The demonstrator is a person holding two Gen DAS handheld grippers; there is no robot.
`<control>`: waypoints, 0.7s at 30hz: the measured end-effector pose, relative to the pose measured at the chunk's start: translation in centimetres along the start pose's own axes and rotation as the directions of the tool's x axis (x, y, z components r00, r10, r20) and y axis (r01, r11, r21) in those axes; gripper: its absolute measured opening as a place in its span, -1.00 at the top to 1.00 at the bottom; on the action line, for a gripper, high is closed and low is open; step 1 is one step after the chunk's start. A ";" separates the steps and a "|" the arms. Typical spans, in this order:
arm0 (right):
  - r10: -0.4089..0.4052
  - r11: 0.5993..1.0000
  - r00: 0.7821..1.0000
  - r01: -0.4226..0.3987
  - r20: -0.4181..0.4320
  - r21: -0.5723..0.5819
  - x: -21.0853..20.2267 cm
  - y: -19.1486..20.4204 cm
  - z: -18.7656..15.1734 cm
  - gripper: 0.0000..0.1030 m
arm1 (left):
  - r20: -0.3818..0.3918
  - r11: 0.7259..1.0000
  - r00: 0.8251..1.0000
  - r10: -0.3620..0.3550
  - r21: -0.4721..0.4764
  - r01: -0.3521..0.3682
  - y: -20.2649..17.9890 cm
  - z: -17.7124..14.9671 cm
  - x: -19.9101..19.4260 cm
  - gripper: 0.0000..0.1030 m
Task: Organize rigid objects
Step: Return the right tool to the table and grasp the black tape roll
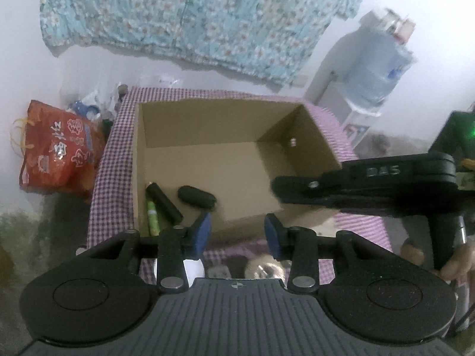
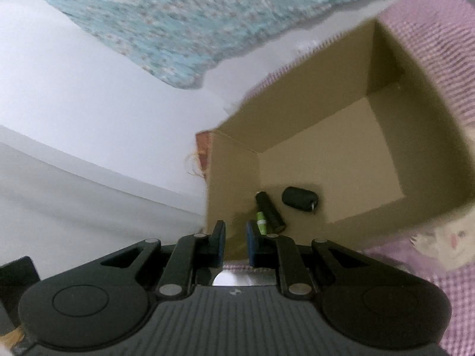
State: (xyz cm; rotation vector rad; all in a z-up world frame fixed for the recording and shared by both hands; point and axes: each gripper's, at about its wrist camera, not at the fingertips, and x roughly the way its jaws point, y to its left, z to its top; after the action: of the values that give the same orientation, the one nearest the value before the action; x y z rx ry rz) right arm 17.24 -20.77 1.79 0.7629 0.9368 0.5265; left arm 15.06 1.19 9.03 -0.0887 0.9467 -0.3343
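An open cardboard box (image 1: pixel 207 124) stands on a purple checked cloth (image 1: pixel 112 160). Inside, at its near left corner, lie a black cylinder (image 1: pixel 164 203), a green tube (image 1: pixel 152 218) and a black oval case (image 1: pixel 196 197). My left gripper (image 1: pixel 237 233) is open and empty, just above the box's near rim. My right gripper (image 2: pixel 235 244) is open and empty, over the box's near left corner; it also shows from the side in the left wrist view (image 1: pixel 365 187). The right wrist view shows the box (image 2: pixel 326 154), cylinder (image 2: pixel 269 212), green tube (image 2: pixel 261 221) and oval case (image 2: pixel 299 199).
A red printed bag (image 1: pixel 56 154) and plastic bags stand left of the table. A water dispenser with a blue bottle (image 1: pixel 377 68) stands at the back right. A floral curtain (image 1: pixel 193 14) hangs behind. A white plush toy (image 2: pixel 445 243) and small round things (image 1: pixel 264 268) lie on the cloth before the box.
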 end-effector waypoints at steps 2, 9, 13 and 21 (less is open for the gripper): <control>0.007 1.000 0.999 -0.006 0.037 -0.021 -2.2 0.3 -1.1 0.67 | 0.007 1.000 1.000 -0.013 -0.003 0.013 -0.3 -1.3 -1.0 0.16; -0.067 0.995 0.997 0.069 0.034 -0.078 -5.3 -1.3 -6.2 0.65 | -0.094 1.000 0.995 -0.017 -0.003 0.017 -1.5 -7.6 -0.1 0.00; -0.133 0.989 0.989 0.129 -0.061 -0.065 -3.4 -3.7 -9.3 0.58 | -0.195 1.000 0.981 0.018 0.027 -0.013 -2.0 -11.0 2.9 -0.02; -0.233 0.972 0.957 0.224 -0.174 -0.067 1.7 -7.3 -12.5 0.57 | -0.326 0.997 0.944 0.042 0.074 -0.019 -2.7 -14.5 8.5 -0.02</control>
State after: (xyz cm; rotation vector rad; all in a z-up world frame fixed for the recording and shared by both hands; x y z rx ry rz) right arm 7.86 -19.81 -9.36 0.5612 1.1619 0.4171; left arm 7.23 -3.07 -5.49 0.0476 1.2642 -0.3599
